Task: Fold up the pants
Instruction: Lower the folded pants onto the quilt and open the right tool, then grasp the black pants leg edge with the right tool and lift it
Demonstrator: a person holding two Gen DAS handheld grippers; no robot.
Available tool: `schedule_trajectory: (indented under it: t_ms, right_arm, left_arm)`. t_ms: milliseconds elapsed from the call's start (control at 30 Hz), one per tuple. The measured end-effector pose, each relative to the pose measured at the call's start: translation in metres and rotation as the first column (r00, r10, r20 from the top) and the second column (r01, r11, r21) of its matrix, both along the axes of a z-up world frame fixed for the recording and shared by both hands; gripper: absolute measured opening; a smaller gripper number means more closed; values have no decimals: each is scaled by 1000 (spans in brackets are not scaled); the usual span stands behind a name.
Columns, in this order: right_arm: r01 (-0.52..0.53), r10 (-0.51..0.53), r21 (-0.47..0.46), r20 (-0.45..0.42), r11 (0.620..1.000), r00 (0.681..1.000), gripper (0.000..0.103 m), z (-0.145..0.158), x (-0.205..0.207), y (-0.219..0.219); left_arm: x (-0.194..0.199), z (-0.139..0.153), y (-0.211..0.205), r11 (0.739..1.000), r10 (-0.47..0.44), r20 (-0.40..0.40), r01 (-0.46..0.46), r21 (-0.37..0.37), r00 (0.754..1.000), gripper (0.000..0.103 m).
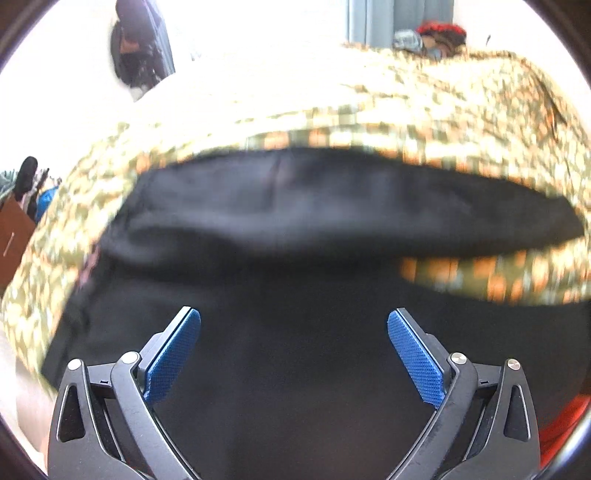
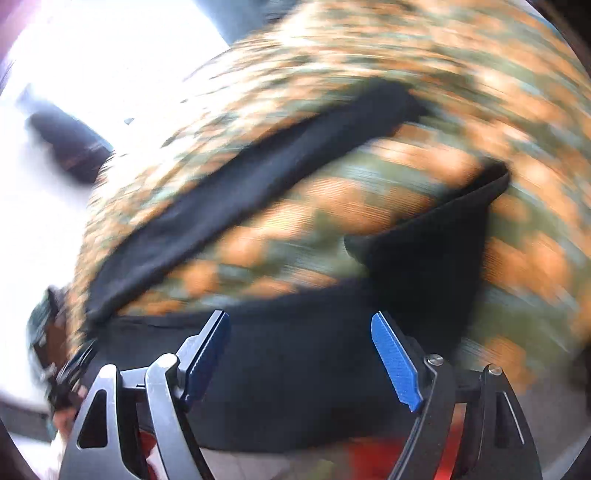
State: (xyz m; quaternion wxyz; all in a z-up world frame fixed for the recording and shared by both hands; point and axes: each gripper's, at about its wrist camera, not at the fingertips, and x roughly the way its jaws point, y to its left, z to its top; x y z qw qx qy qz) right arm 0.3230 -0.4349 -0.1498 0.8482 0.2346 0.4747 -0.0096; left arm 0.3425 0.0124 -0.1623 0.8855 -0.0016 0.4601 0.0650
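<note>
Hanging over dark cloth, the left gripper (image 1: 294, 321) has its blue pads (image 1: 173, 354) spread wide with nothing between them, and the right gripper (image 2: 301, 325) is likewise released, its jaws parted and clasping nothing. Directly beneath and ahead of both sets of fingers lie the black pants (image 1: 295, 229), spread on a bedspread (image 1: 461, 110) printed in orange, olive and cream. In the left wrist view the cloth fills the space under the gripper and runs forward to a long edge, one leg reaching away to the right. In the right wrist view, much blurred, the pants (image 2: 306, 354) sit under the fingers, one leg stretching ahead to the left as a long dark band and a shorter part lying ahead to the right, with patterned bedspread (image 2: 332, 206) showing between them. Beyond the bed, a pale curtain (image 1: 388, 20) hangs against bright light, overexposed
</note>
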Motion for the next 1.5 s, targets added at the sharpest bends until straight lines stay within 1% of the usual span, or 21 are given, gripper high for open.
schedule_trajectory:
  t_ms: [100, 200, 300, 400, 467, 533, 600, 700, 767, 833, 867, 933, 1033, 1133, 1200, 1267, 1333, 1367, 1433, 1467, 1500]
  right_arm:
    - [-151, 152, -26, 77, 988, 985, 79, 10, 62, 56]
    - [-284, 292, -74, 148, 956, 945, 79, 9, 124, 102]
    - [-364, 373, -95, 114, 927, 921, 79, -11, 175, 124]
    - [-410, 416, -126, 31, 903, 909, 79, -41, 205, 123]
    - [-407, 411, -148, 0, 901, 912, 79, -56, 217, 106]
    - [-357, 357, -175, -34, 917, 933, 79, -72, 224, 64]
    - [-319, 321, -161, -12, 934, 947, 78, -77, 225, 21]
    - [-181, 189, -203, 18, 962, 982, 78, -71, 210, -65]
    - [-40, 46, -211, 22, 977, 999, 77, -64, 194, -128]
    - [149, -144, -191, 43, 970, 989, 74, -51, 176, -188]
    - [208, -201, -163, 56, 965, 978, 72, -44, 170, -205]
    - [319, -315, -61, 65, 946, 947, 72, -35, 157, -237]
    - [367, -369, 82, 8, 926, 929, 72, -39, 151, -246]
    - [465, -459, 152, -78, 872, 885, 72, -52, 135, -232]
    - [493, -483, 191, -98, 849, 870, 72, -63, 129, -220]
    - [468, -467, 208, -58, 859, 883, 72, -68, 135, -211]
    - [443, -449, 176, -6, 879, 894, 72, -68, 151, -210]
    - [434, -441, 163, 7, 886, 898, 71, -70, 158, -212]
    - [434, -436, 83, 4, 897, 900, 36, -71, 170, -214]
    - [428, -431, 74, 19, 901, 902, 21, -68, 171, -213]
    - [416, -421, 79, 49, 906, 906, 11, -62, 170, -210]
  left_arm:
    - [43, 16, 1, 999, 38, 48, -39, 2, 998, 102]
    - [85, 7, 8, 996, 90, 19, -90, -15, 996, 102]
    - [111, -22, 12, 988, 148, -52, -150, -45, 988, 102]
    - [119, -53, 14, 985, 169, -121, -171, -1, 978, 102]
    - [115, -67, 15, 988, 152, -120, -151, 22, 981, 102]
    - [109, -71, 8, 991, 120, -83, -115, 72, 989, 102]
    - [106, -72, 6, 990, 114, -72, -108, 87, 991, 102]
    - [106, -73, 6, 991, 116, -68, -111, 81, 991, 102]
    - [108, -74, 6, 991, 114, -65, -108, 83, 991, 102]
    - [108, -76, 8, 991, 112, -56, -107, 86, 992, 102]
    - [108, -77, 8, 990, 113, -50, -108, 89, 992, 102]
    - [109, -78, 6, 989, 118, -39, -114, 97, 992, 102]
    - [109, -78, 6, 988, 124, -36, -120, 101, 992, 103]
    - [110, -78, 6, 988, 123, -36, -119, 100, 992, 102]
    - [110, -78, 6, 988, 124, -35, -120, 101, 992, 102]
    - [110, -79, 6, 987, 127, -36, -122, 107, 991, 103]
    - [110, -80, 5, 986, 128, -35, -123, 115, 991, 103]
    - [110, -80, 4, 986, 127, -33, -122, 116, 991, 103]
    - [109, -80, 5, 986, 124, -29, -120, 113, 992, 102]
    - [109, -81, 5, 986, 123, -28, -120, 112, 992, 102]
    - [109, -81, 5, 987, 123, -28, -119, 112, 992, 102]
